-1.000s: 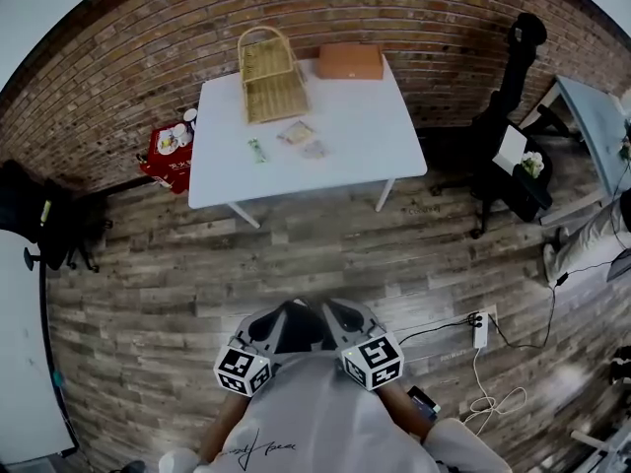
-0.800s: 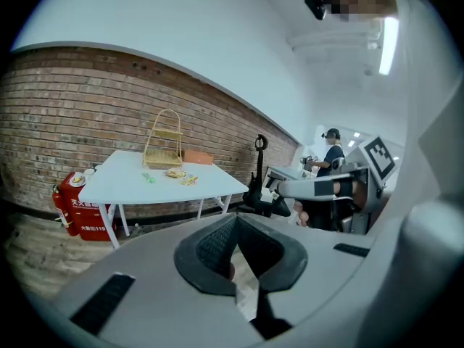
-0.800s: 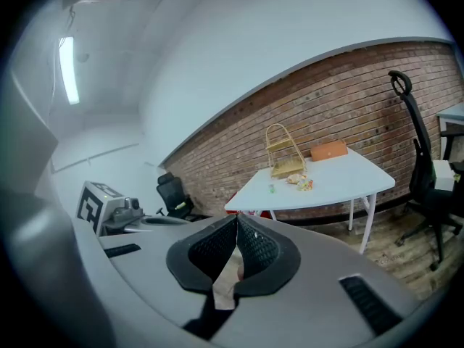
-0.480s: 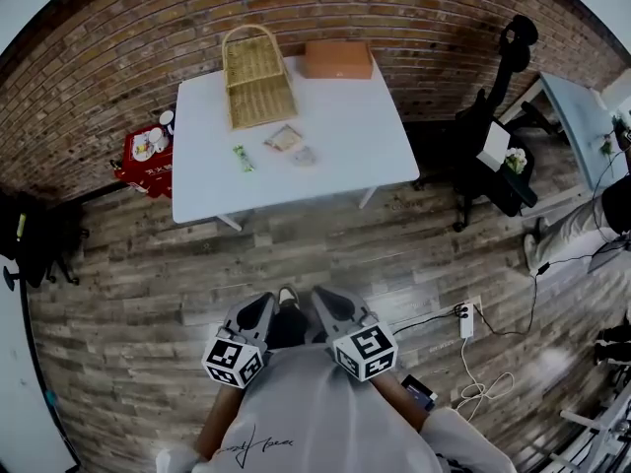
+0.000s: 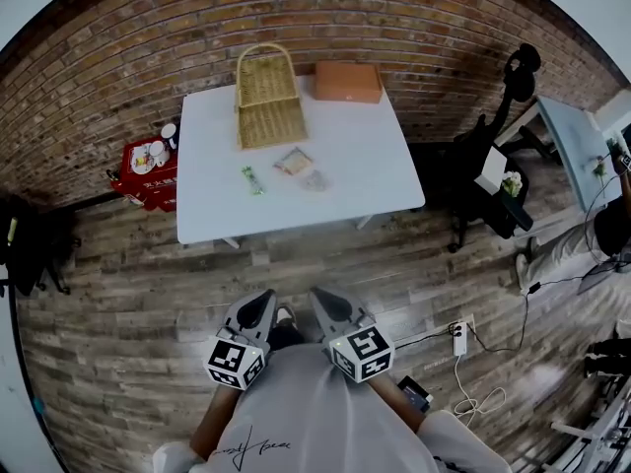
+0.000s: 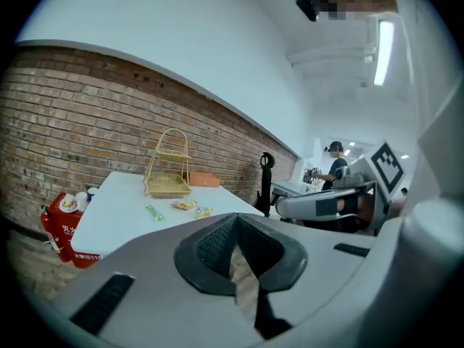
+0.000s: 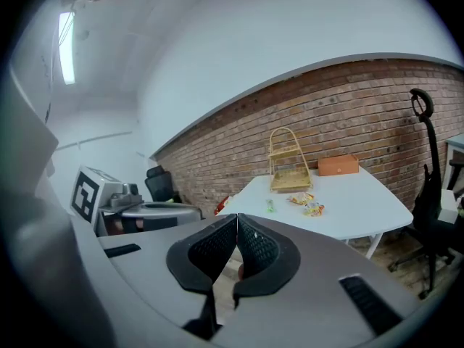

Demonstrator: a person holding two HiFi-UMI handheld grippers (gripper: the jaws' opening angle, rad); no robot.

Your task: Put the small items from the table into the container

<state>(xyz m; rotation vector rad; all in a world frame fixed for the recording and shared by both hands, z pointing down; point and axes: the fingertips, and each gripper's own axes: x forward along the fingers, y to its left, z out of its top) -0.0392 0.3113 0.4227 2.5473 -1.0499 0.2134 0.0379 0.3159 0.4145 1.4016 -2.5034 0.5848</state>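
The white rectangular surface (image 5: pixel 360 190) sits nearer than a second ago, and the left hand-held gripper (image 5: pixel 262 304) and right hand-held gripper (image 5: pixel 320 302) reach further ahead, each with jaws pressed together on nothing. Open wooden plank floor (image 5: pixel 325 259) lies before the near edge, with a red crate (image 5: pixel 146 170) to the left and a black office chair (image 5: pixel 488 180) to the right. A green wrapped stick (image 5: pixel 252 178), an orange snack packet (image 5: pixel 294 162) and a small crinkled packet (image 5: pixel 315 178) lie mid-surface, near the woven wicker basket (image 5: pixel 268 121).

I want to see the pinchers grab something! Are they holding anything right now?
Nothing is held. The left gripper and the right gripper both have their jaws shut with nothing between them. The snack packets lie on the table, away from both.
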